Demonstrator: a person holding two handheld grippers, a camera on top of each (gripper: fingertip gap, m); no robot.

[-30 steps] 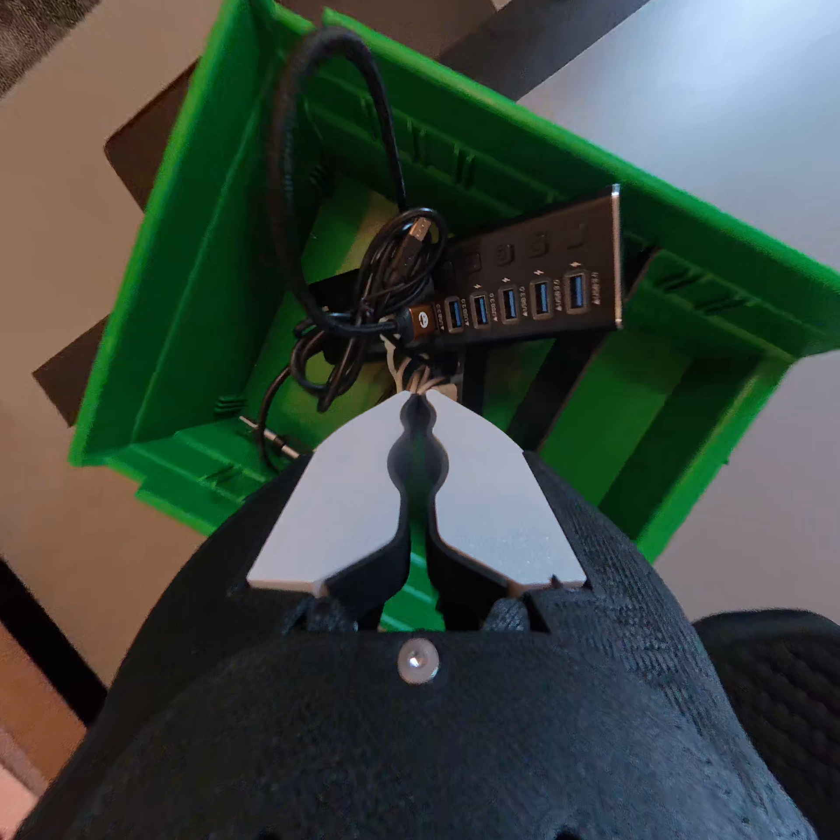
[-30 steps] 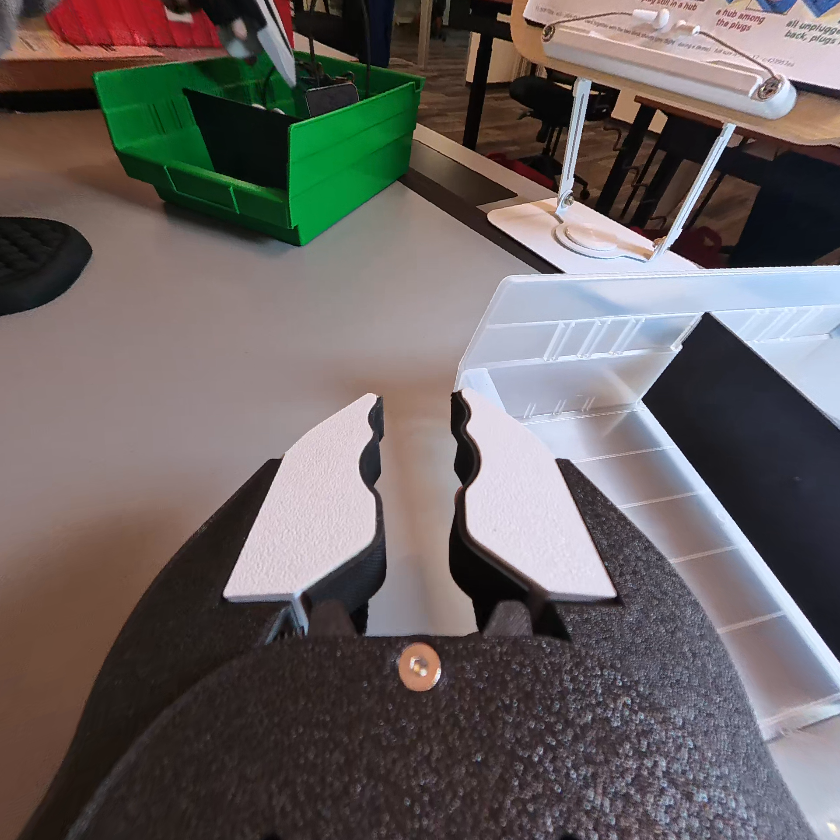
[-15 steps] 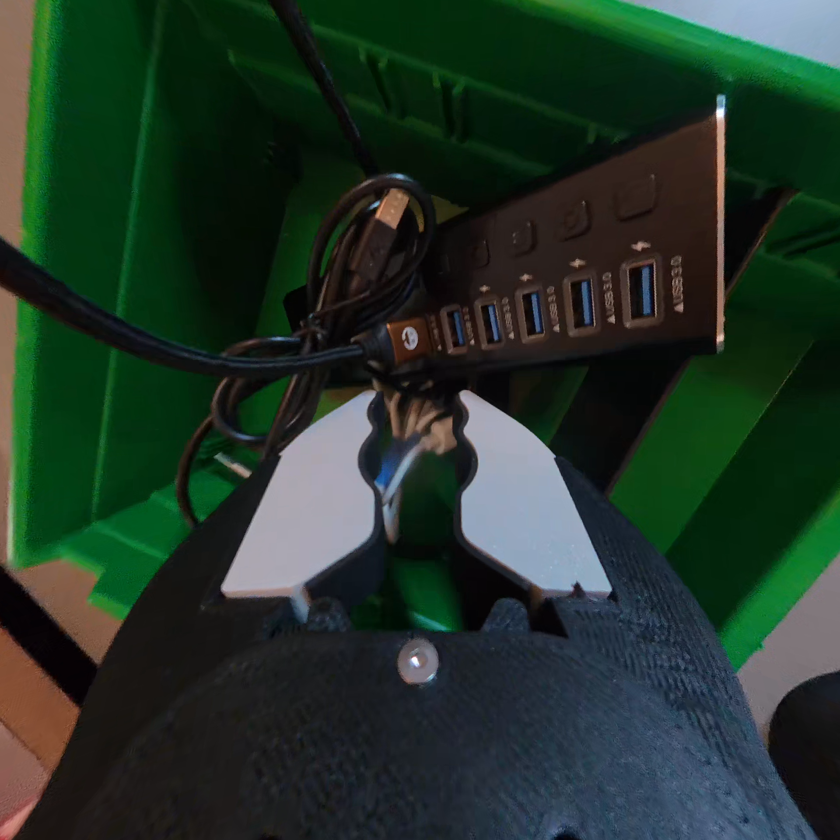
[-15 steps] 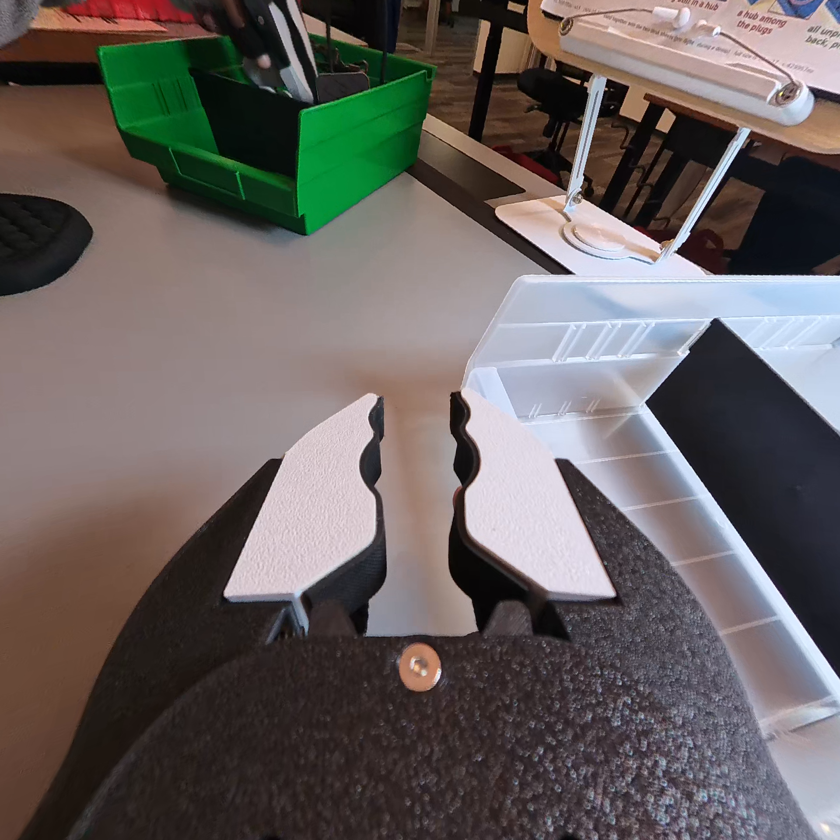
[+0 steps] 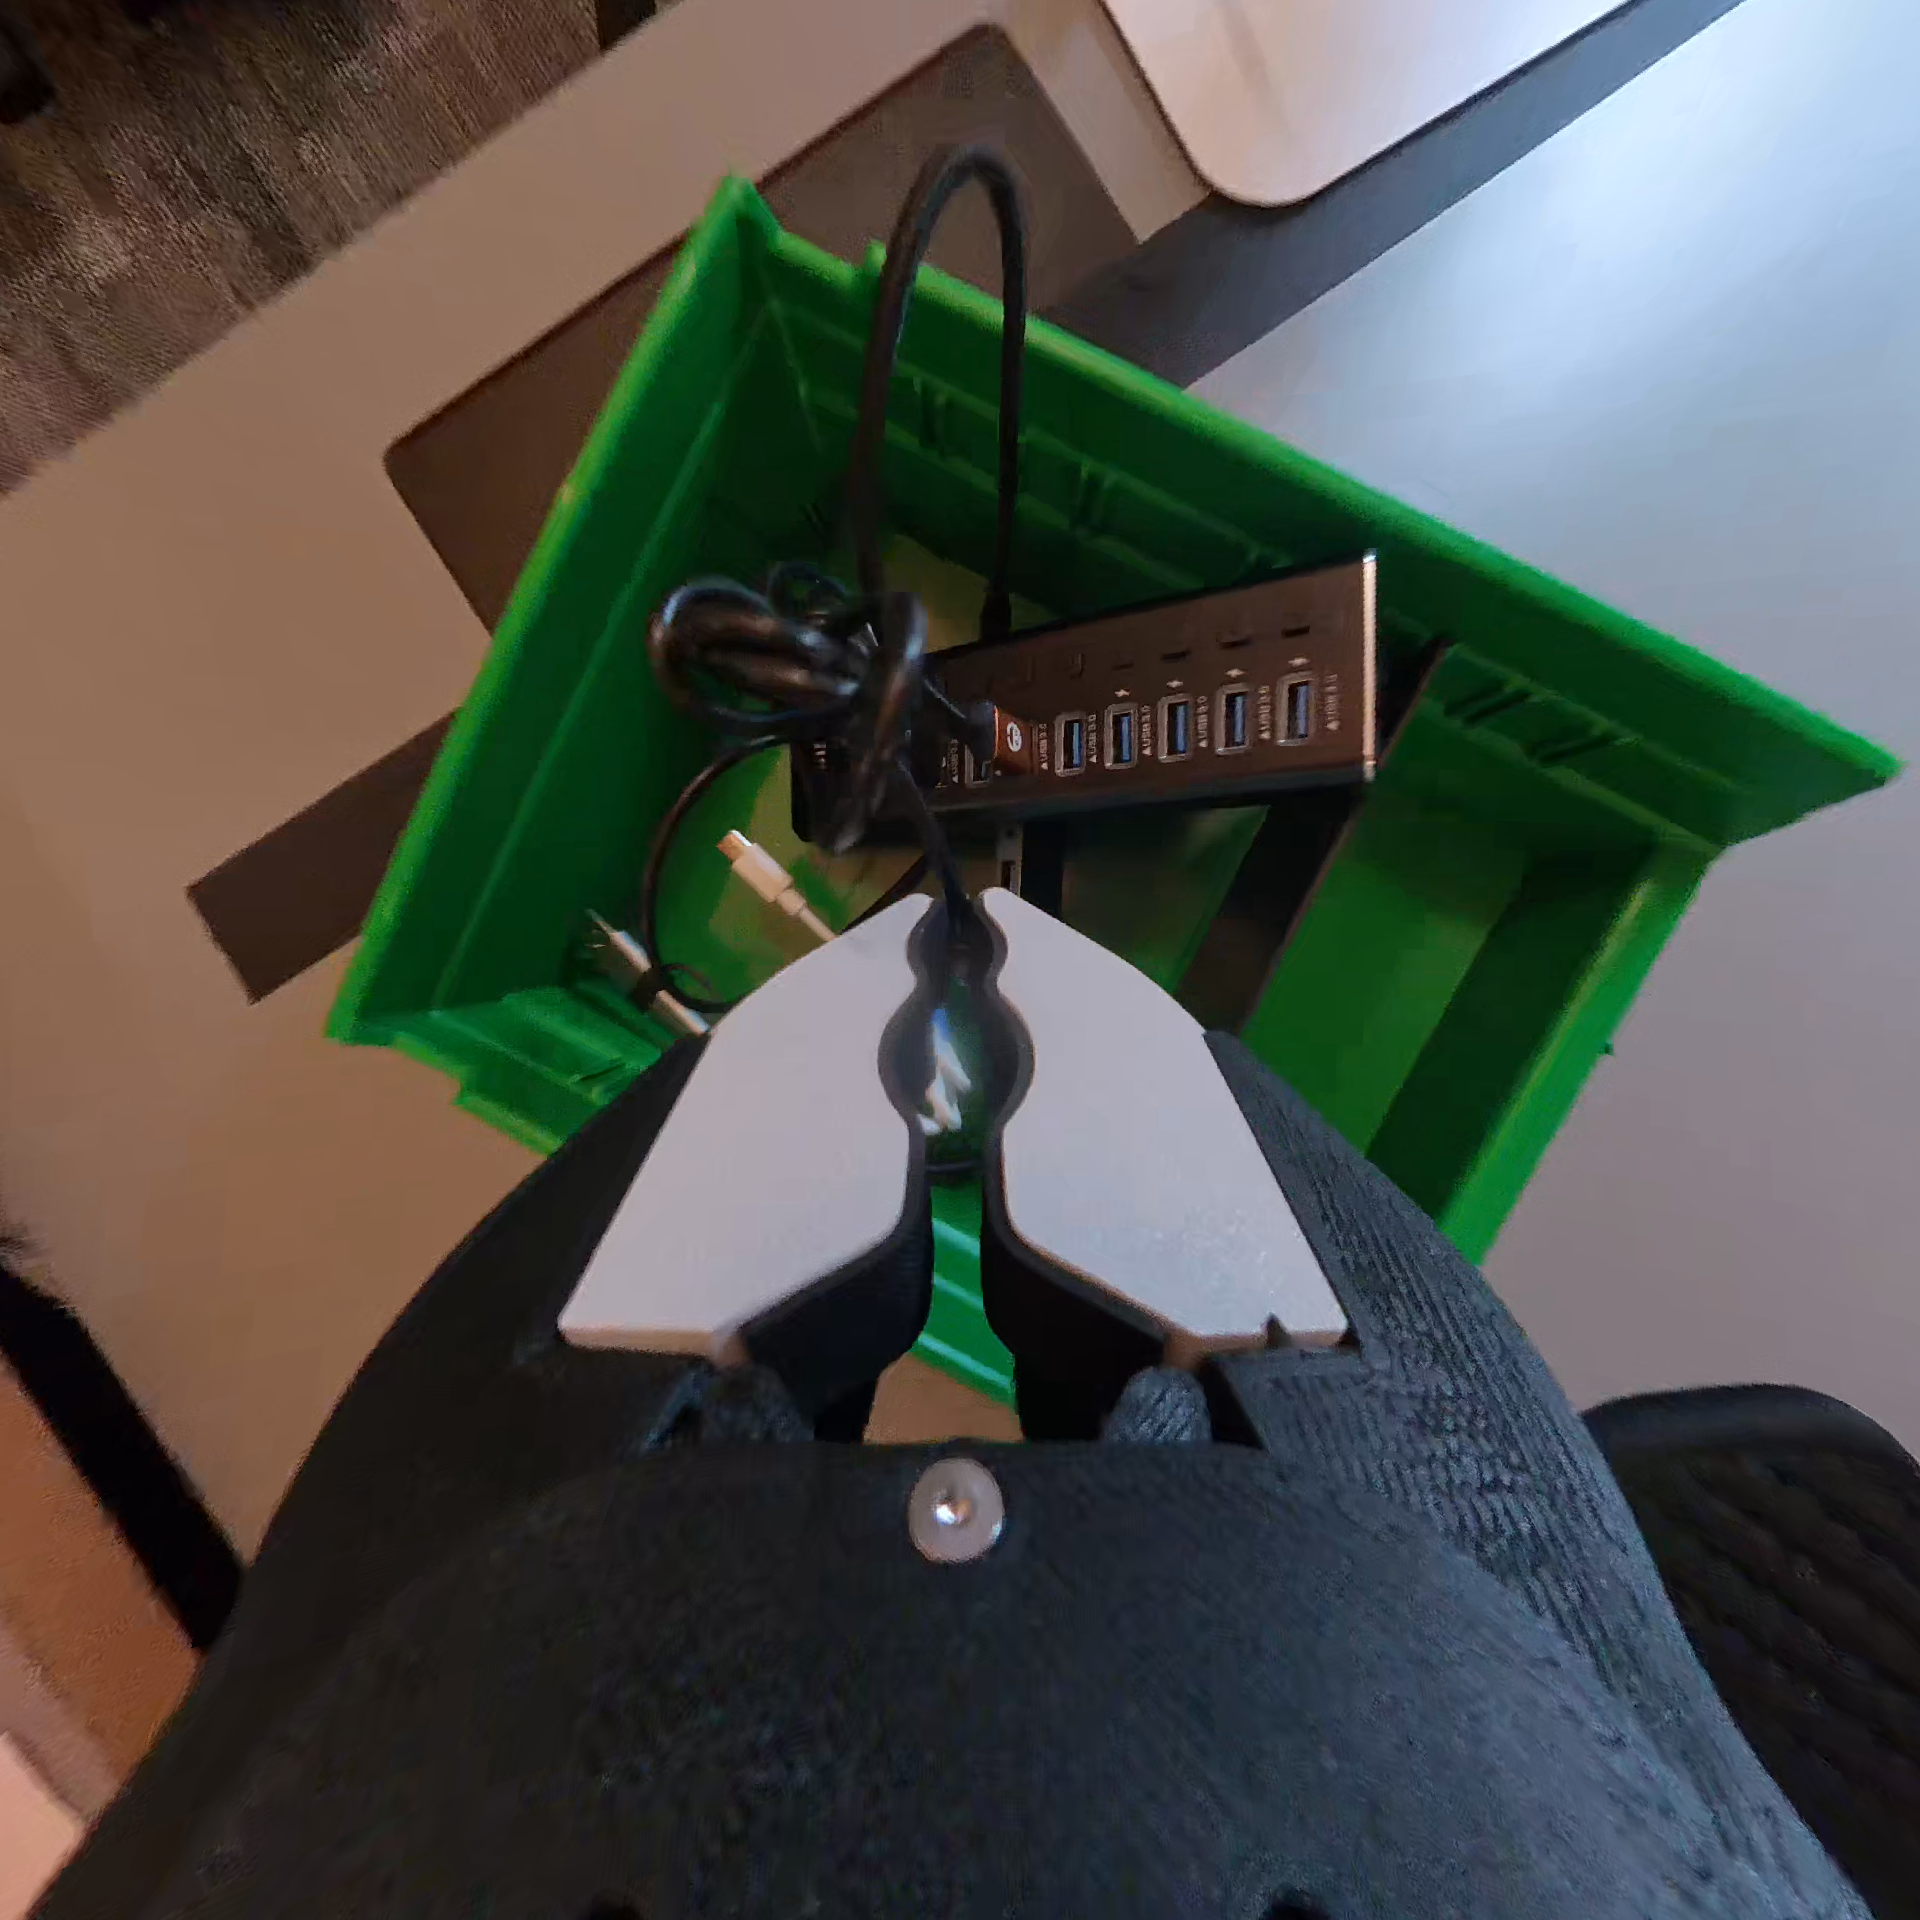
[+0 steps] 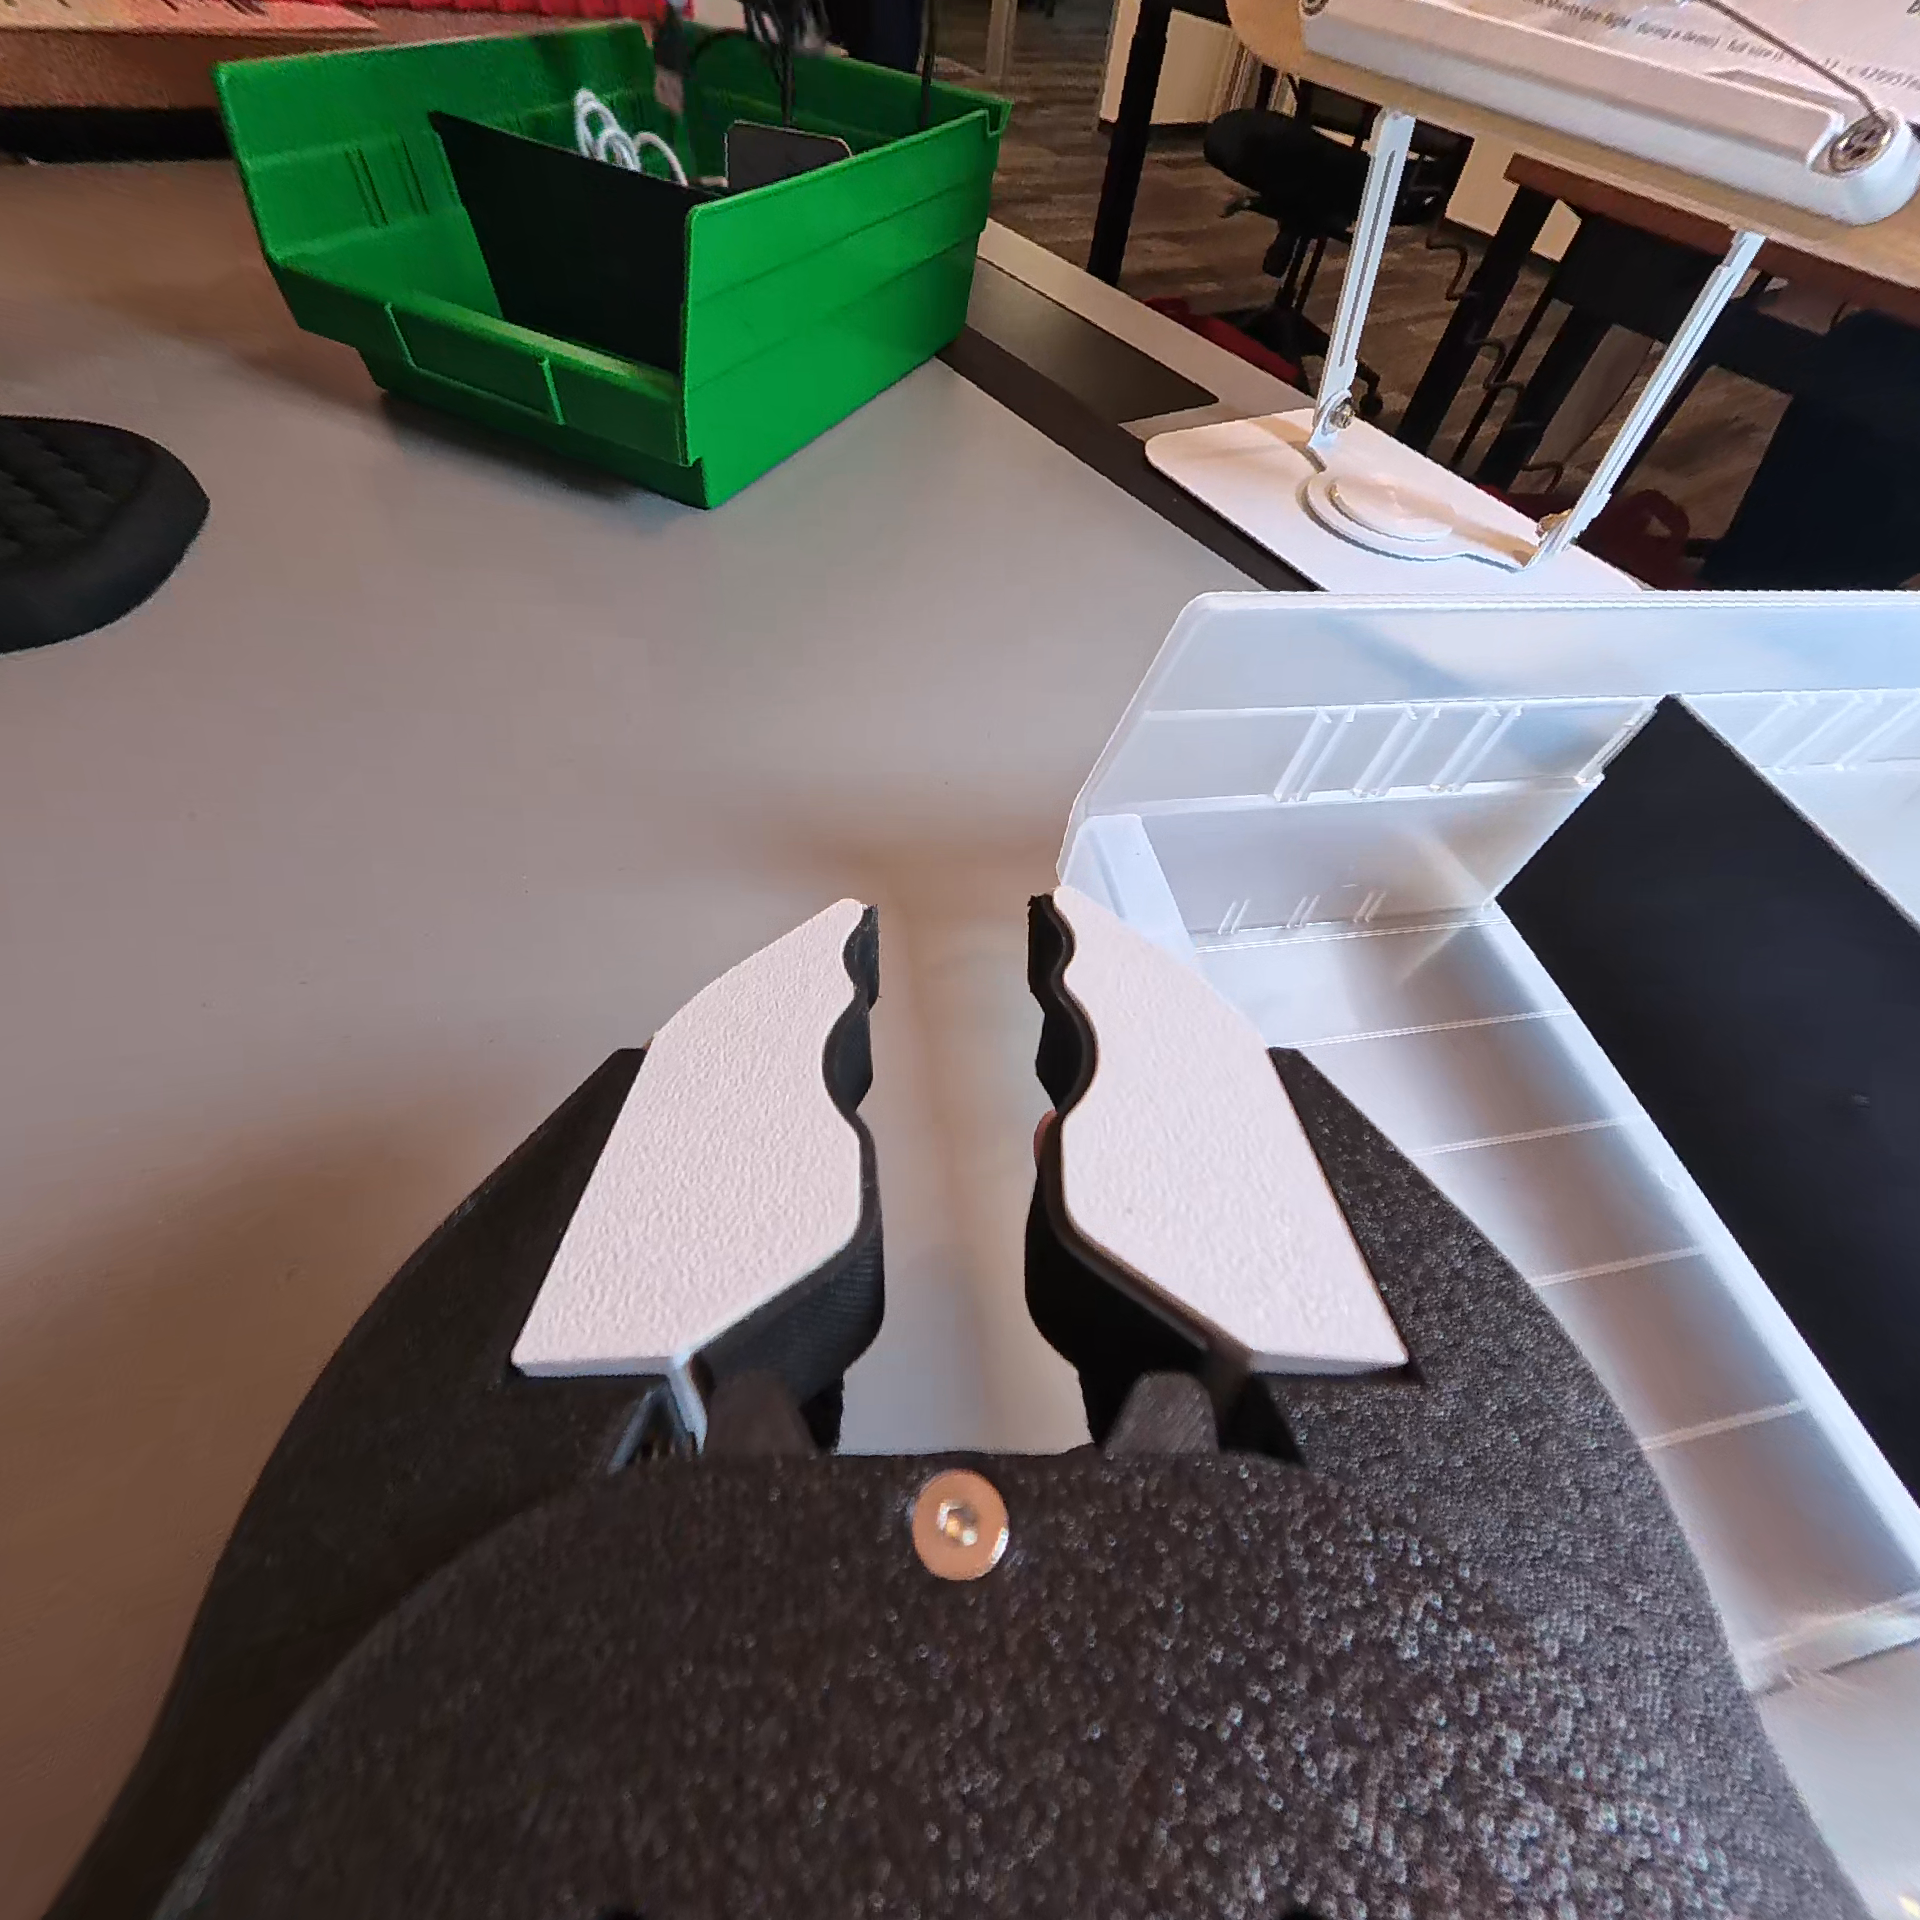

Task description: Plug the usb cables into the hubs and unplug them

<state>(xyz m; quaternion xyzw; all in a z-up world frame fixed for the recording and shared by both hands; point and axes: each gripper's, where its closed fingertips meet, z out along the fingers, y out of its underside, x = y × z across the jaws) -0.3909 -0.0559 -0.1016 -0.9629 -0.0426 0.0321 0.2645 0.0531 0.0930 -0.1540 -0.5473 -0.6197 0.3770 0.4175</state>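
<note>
The left claw (image 5: pixel 956 902) is clenched on a thin black cable (image 5: pixel 940 847) above the green bin (image 5: pixel 582 665). Just beyond its tips, a black hub (image 5: pixel 1174 707) shows 5 blue ports beside tangled cords. The right claw (image 6: pixel 951 914) hangs released over the grey tabletop (image 6: pixel 520 790), a clear bin (image 6: pixel 1351 748) to its right.

Shared: green bin (image 5: pixel 582 665), differing angles

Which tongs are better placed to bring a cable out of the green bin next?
Left. The left tongs are shut on a thin black cable above the green bin. The right tongs are open, holding nothing, beside the white bin, far away.
</note>
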